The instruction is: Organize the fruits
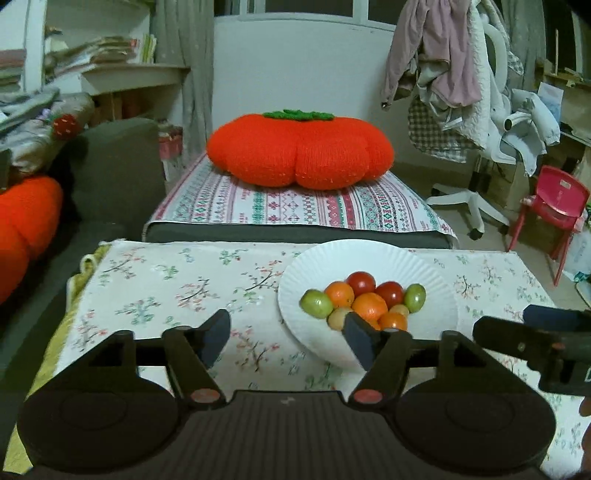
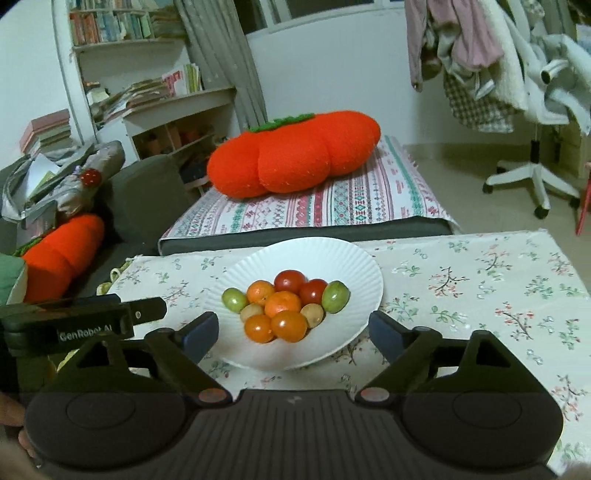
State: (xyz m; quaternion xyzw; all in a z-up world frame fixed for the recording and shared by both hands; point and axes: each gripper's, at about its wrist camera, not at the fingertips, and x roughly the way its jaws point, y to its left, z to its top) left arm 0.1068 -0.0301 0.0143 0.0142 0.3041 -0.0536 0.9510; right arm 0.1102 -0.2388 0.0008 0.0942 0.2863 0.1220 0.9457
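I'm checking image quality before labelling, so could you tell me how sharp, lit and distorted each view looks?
Left wrist: fruits on the plate are sharp, light is dim and even, and fisheye bends the room edges, darkening the corners. Right wrist: fruits are sharp with small glare spots, the tablecloth is clear, and the shelf curves at the frame edge.

Both views are taken low over the floral-clothed table (image 1: 177,280), facing forward between the open black two-finger left gripper (image 1: 286,341) and right gripper (image 2: 291,334). The white ridged paper plate (image 2: 306,251) of small fruits and the orange knitted pumpkin cushion (image 1: 299,151) beyond are shared.
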